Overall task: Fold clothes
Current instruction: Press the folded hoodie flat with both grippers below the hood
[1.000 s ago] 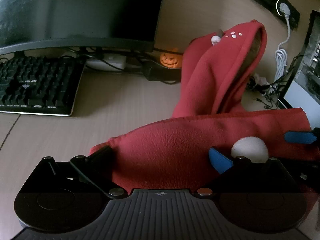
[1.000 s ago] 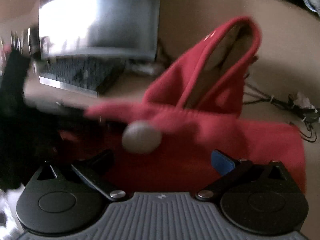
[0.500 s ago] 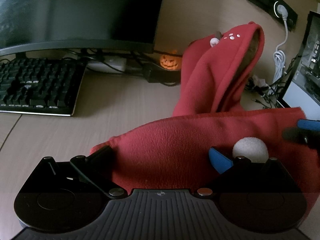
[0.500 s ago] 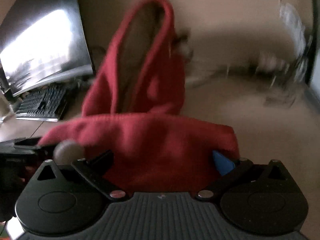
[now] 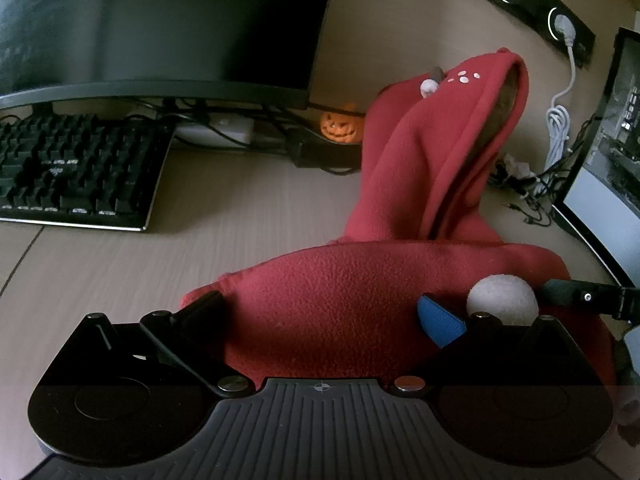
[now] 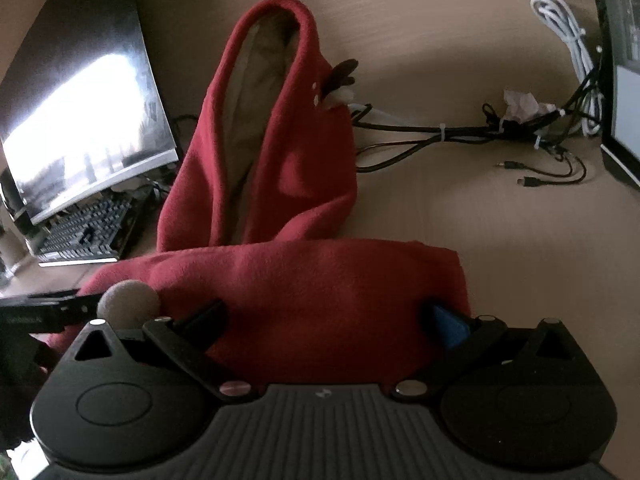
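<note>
A red fleece hooded garment (image 5: 360, 292) lies on the wooden desk (image 5: 224, 216), folded over near me, its hood (image 5: 452, 148) standing up behind. A white pom-pom (image 5: 502, 300) sits on the fold. My left gripper (image 5: 320, 312) is open, its wide-spread fingers on either side of the folded red fleece. My right gripper (image 6: 324, 316) is also open over the same garment (image 6: 320, 280), with the pom-pom (image 6: 128, 302) by its left finger. The hood (image 6: 272, 128) shows its pale lining. Part of the other gripper (image 5: 588, 300) shows at the right edge.
A black keyboard (image 5: 76, 172) and a dark monitor (image 5: 160, 24) stand at the back left. An orange pumpkin figure (image 5: 338, 128) sits behind the hood. Cables (image 6: 480, 132) and a second screen (image 5: 608, 184) lie at the right.
My right gripper has swung around the garment to its right side and its view has steadied. The left gripper has stayed in place over the fold.
</note>
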